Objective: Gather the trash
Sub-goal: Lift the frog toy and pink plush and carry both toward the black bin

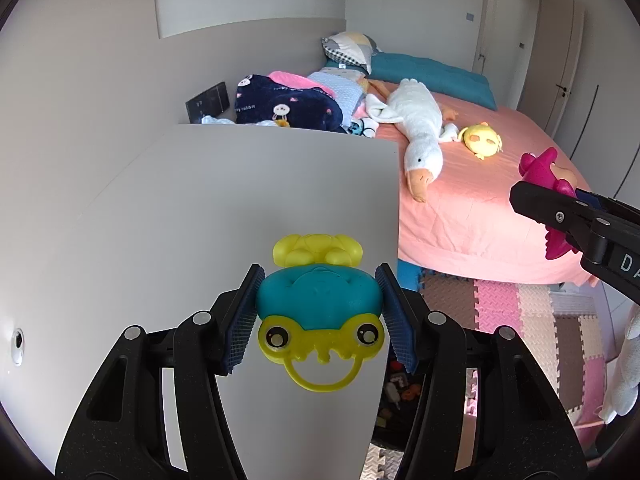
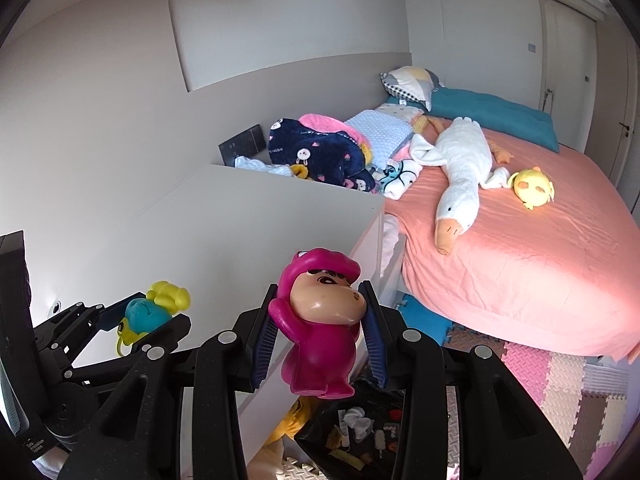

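My left gripper (image 1: 319, 312) is shut on a teal and yellow frog toy (image 1: 318, 304), held over the white cabinet top (image 1: 200, 208). It also shows in the right wrist view (image 2: 148, 314). My right gripper (image 2: 318, 316) is shut on a magenta cartoon figurine (image 2: 320, 320), held off the cabinet's right edge above a dark bin of trash (image 2: 360, 432). In the left wrist view the right gripper's finger (image 1: 560, 212) and the figurine (image 1: 544, 168) appear at the right edge.
A bed with a pink cover (image 2: 520, 260) lies to the right, with a white goose plush (image 2: 460, 184), a yellow chick plush (image 2: 534, 188) and piled blankets (image 2: 320, 148). Coloured foam mats (image 2: 560, 392) cover the floor. Wardrobe doors (image 1: 508, 28) stand behind.
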`<move>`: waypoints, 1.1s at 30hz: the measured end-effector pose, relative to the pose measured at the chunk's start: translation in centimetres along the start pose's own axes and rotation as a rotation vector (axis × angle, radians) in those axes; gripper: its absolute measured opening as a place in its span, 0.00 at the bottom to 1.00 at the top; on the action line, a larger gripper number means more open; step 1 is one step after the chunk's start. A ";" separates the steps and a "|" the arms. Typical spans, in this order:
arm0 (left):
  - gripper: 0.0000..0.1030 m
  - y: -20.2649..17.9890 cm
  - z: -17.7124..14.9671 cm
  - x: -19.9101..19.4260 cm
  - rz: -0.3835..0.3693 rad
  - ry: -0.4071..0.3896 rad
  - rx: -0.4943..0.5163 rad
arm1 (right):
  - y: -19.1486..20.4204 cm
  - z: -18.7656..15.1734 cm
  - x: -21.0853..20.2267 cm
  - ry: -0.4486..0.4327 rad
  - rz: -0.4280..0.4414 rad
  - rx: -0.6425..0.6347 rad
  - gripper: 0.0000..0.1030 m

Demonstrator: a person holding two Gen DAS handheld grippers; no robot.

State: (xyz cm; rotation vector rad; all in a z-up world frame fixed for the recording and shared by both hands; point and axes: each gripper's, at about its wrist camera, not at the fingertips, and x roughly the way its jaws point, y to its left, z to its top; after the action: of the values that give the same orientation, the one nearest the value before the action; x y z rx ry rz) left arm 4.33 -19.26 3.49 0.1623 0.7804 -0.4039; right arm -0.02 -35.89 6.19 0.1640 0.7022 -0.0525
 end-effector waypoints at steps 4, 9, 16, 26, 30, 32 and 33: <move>0.54 -1.1 0.1 -0.3 -0.009 -0.006 0.015 | -1.1 -0.4 -0.9 -0.009 -0.009 0.017 0.40; 0.54 -2.4 0.1 -0.4 -0.023 -0.005 0.025 | -2.2 -1.0 -1.5 -0.012 -0.019 0.030 0.40; 0.54 -4.4 0.3 -0.1 -0.044 0.003 0.056 | -4.4 -1.8 -2.3 -0.012 -0.039 0.068 0.40; 0.54 -7.5 0.8 0.7 -0.088 0.013 0.101 | -8.2 -2.4 -3.0 -0.013 -0.085 0.122 0.40; 0.54 -8.9 0.9 1.2 -0.106 0.019 0.125 | -9.6 -2.8 -3.2 -0.012 -0.104 0.144 0.40; 0.54 -9.6 0.9 1.3 -0.116 0.022 0.136 | -10.2 -2.9 -3.4 -0.013 -0.114 0.154 0.40; 0.54 -9.9 0.9 1.4 -0.122 0.024 0.141 | -10.5 -3.0 -3.5 -0.014 -0.120 0.159 0.40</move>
State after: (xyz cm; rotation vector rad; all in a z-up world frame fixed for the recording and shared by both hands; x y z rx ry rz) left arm 1.71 -28.95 3.18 0.2525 0.7881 -0.5735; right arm -5.68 -45.78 4.81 0.2734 0.6937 -0.2245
